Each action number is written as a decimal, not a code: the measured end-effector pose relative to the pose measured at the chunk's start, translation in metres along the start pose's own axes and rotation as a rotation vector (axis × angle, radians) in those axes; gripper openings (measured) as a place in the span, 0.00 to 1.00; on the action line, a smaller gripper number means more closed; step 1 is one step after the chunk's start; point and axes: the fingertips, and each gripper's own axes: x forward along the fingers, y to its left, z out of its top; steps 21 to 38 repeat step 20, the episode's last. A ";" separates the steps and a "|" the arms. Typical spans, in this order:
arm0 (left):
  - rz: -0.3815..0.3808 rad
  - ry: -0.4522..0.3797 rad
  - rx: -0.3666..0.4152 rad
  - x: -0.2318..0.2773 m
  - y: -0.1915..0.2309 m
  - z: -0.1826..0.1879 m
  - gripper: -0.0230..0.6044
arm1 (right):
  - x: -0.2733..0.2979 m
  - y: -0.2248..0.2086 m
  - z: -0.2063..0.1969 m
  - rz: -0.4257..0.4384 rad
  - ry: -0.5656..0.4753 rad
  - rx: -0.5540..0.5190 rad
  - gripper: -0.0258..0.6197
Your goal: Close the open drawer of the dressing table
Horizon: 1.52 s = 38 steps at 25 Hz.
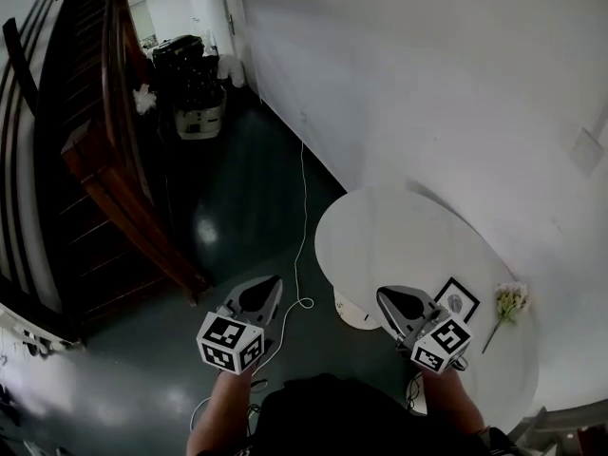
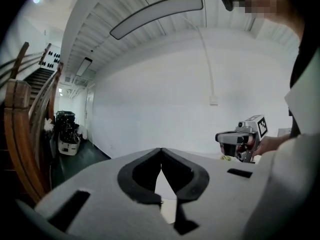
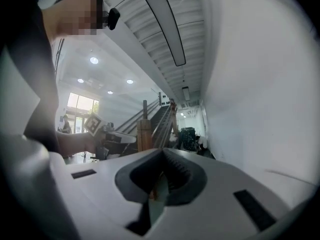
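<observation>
No open drawer shows in any view. A white round table stands against the white wall, at the right in the head view. My left gripper hangs over the dark floor to the table's left, jaws shut with nothing between them. My right gripper hovers above the table's near edge, also shut and empty. Each gripper view catches the other gripper: the right one and the left one.
A small framed picture and a flower sprig lie on the table by my right gripper. A white cable runs across the floor. A wooden staircase rises at left, with a black machine behind it.
</observation>
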 end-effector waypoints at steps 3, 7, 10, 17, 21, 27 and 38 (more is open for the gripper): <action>0.037 0.007 0.056 -0.004 0.018 0.000 0.05 | 0.011 0.004 0.001 0.001 0.012 0.001 0.04; 0.051 0.001 0.079 -0.012 0.036 -0.001 0.05 | 0.028 0.007 0.007 -0.002 0.011 -0.015 0.04; 0.046 -0.011 0.059 -0.020 0.045 -0.002 0.05 | 0.039 0.013 0.006 0.005 0.017 -0.014 0.04; 0.055 -0.068 0.082 -0.034 0.063 0.007 0.05 | 0.057 0.021 0.012 0.012 0.027 -0.039 0.04; 0.068 -0.070 0.090 -0.035 0.069 0.008 0.05 | 0.058 0.020 0.010 0.004 0.020 -0.024 0.04; 0.068 -0.070 0.090 -0.035 0.069 0.008 0.05 | 0.058 0.020 0.010 0.004 0.020 -0.024 0.04; 0.068 -0.070 0.090 -0.035 0.069 0.008 0.05 | 0.058 0.020 0.010 0.004 0.020 -0.024 0.04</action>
